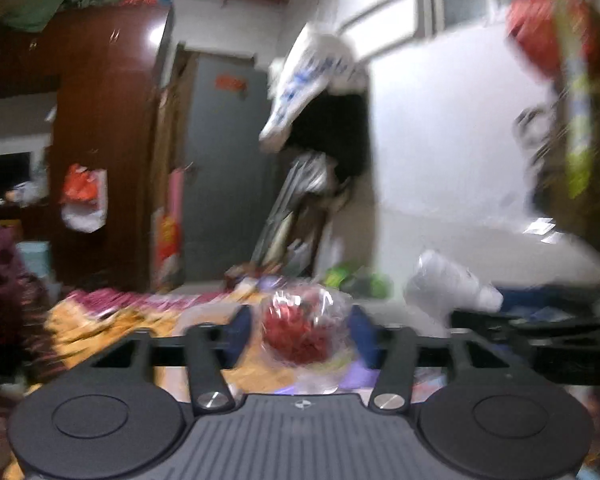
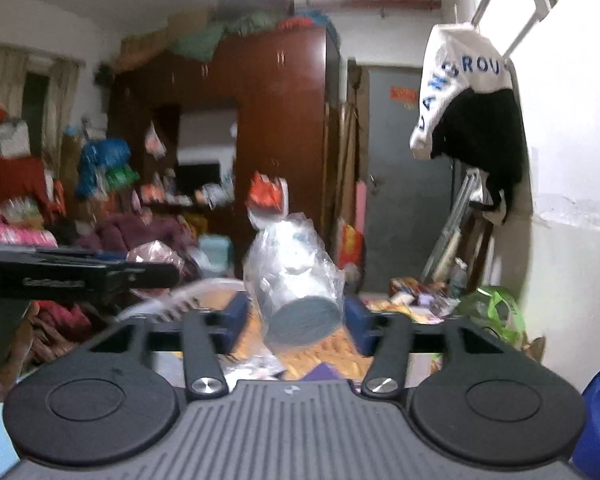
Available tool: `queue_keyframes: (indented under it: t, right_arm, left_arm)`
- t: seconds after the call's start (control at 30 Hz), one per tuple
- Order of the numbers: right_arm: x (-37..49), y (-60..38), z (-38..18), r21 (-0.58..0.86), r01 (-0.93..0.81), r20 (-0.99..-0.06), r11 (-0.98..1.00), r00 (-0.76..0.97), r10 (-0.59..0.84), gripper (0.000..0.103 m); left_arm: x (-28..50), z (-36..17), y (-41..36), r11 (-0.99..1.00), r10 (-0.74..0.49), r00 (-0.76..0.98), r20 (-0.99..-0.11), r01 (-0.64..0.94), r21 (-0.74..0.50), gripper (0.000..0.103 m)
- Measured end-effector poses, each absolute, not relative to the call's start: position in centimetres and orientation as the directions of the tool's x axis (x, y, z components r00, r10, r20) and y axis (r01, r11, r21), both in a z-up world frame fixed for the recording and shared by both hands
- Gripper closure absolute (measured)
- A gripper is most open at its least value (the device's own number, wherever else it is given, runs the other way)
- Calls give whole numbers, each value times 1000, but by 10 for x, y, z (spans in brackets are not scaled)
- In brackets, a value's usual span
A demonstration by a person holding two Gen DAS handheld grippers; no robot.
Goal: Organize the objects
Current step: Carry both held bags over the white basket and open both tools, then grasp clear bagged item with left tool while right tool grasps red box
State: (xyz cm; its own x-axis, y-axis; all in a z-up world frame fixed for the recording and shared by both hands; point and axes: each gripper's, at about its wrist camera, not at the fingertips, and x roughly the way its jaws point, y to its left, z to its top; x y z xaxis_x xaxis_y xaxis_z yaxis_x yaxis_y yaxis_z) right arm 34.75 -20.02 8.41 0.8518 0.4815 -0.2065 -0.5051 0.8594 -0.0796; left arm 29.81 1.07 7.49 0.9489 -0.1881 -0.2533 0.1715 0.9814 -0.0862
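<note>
1. A clear crinkled plastic bag of red pieces (image 1: 305,330) is held between the blue pads of the left gripper (image 1: 300,332), which is closed on it; the bag sits dead ahead at 12 o'clock from the wrist, raised above a bed with an orange and red patterned cover (image 1: 100,320).
2. A grey cylindrical container wrapped in clear plastic film (image 2: 294,280) is clamped by the right gripper (image 2: 296,316), its jaws shut on the lower body. Its long axis is tilted, the round dark end (image 2: 306,320) facing the camera at about 6 o'clock and the twisted film top leaning away toward 11 o'clock.
3. In the right wrist view the left gripper's black body (image 2: 72,276) is seen at 9 o'clock; in the left wrist view the wrapped container (image 1: 452,284) appears at 3 o'clock. The two held things are thus judged side by side and near, neither resting on anything.
4. Both views are blurred, so finer contact cannot be told.
5. Beyond, a dark red wooden wardrobe (image 2: 276,120) and a grey door (image 2: 404,184) are seen.
</note>
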Motion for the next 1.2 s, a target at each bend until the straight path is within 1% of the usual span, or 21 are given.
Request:
queue_keyframes:
  t: [0.07, 0.1, 0.13, 0.2, 0.23, 0.27, 0.3, 0.37, 0.43, 0.47, 0.53, 0.6, 0.67, 0.8, 0.83, 0.87, 0.93, 0.97, 1.0, 1.1, 1.2]
  right_arm:
    - [355, -196, 80, -103, -477, -238, 873, 864, 444, 17]
    - [352, -197, 78, -109, -461, -243, 880, 871, 426, 17]
    - [345, -202, 76, -101, -455, -234, 884, 875, 424, 16]
    - [319, -216, 68, -61, -470, -187, 881, 872, 452, 4]
    - [306, -223, 62, -45, -469, -159, 882, 875, 457, 1]
    - [297, -227, 56, -42, -468, -151, 883, 876, 458, 0]
    - [291, -227, 47, -46, -473, -173, 880, 871, 459, 0]
    - [286, -223, 25, -33, -504, -265, 863, 837, 478, 0]
    - [291, -217, 4, -3, -532, -362, 847, 790, 495, 0]
    - [293, -213, -5, 10, -537, -395, 843, 772, 497, 0]
    - [296, -205, -19, 17, -525, -445, 851, 758, 476, 0]
    - [300, -193, -27, -19, -529, -503, 849, 738, 449, 0]
    - [303, -185, -34, -52, -537, -537, 842, 726, 430, 0]
    - [307, -180, -40, -17, -557, -568, 830, 689, 451, 0]
    - [307, -178, -41, -18, -562, -576, 827, 682, 451, 1]
    - [309, -176, -41, -15, -558, -580, 829, 680, 448, 5]
    - [311, -177, -41, -6, -560, -591, 828, 670, 449, 17]
    - [310, -180, -42, 13, -576, -597, 818, 652, 468, 31]
    - [311, -183, -43, 33, -584, -597, 811, 639, 484, 40]
    - [303, -195, -41, 31, -564, -571, 825, 668, 478, 41]
    - [295, -213, -36, 74, -549, -523, 833, 689, 501, 41]
  left_arm:
    - [309, 64, 12, 984, -171, 939, -300, 150, -92, 35]
    - [302, 61, 14, 980, -194, 937, -289, 170, -106, 35]
    - [290, 59, 19, 973, -222, 942, -253, 198, -118, 35]
    - [259, 53, 29, 963, -257, 947, -192, 235, -130, 28]
    - [247, 48, 34, 964, -254, 947, -196, 231, -134, 19]
    - [238, 43, 36, 966, -246, 945, -216, 222, -129, 18]
    - [230, 35, 38, 972, -228, 944, -240, 204, -119, 18]
    - [221, 17, 43, 980, -193, 936, -295, 170, -103, 18]
    - [224, -2, 50, 986, -156, 909, -387, 120, -114, 18]
    - [225, -10, 52, 986, -153, 896, -417, 111, -124, 18]
    - [223, -21, 54, 984, -160, 877, -452, 108, -139, 18]
    - [221, -30, 52, 985, -161, 864, -477, 107, -137, 18]
    - [224, -37, 47, 988, -152, 852, -501, 110, -112, 18]
    - [230, -39, 39, 992, -123, 844, -522, 100, -71, 17]
    - [231, -40, 35, 994, -104, 838, -536, 96, -44, 17]
    - [227, -42, 30, 996, -89, 829, -552, 91, -23, 17]
    - [227, -42, 30, 996, -86, 819, -567, 92, -18, 22]
    - [225, -41, 31, 995, -94, 821, -564, 95, -28, 22]
    - [223, -41, 33, 995, -98, 822, -561, 94, -36, 22]
    - [211, -38, 41, 994, -111, 844, -524, 88, -69, 23]
    - [198, -34, 48, 978, -194, 866, -461, 135, -157, 23]
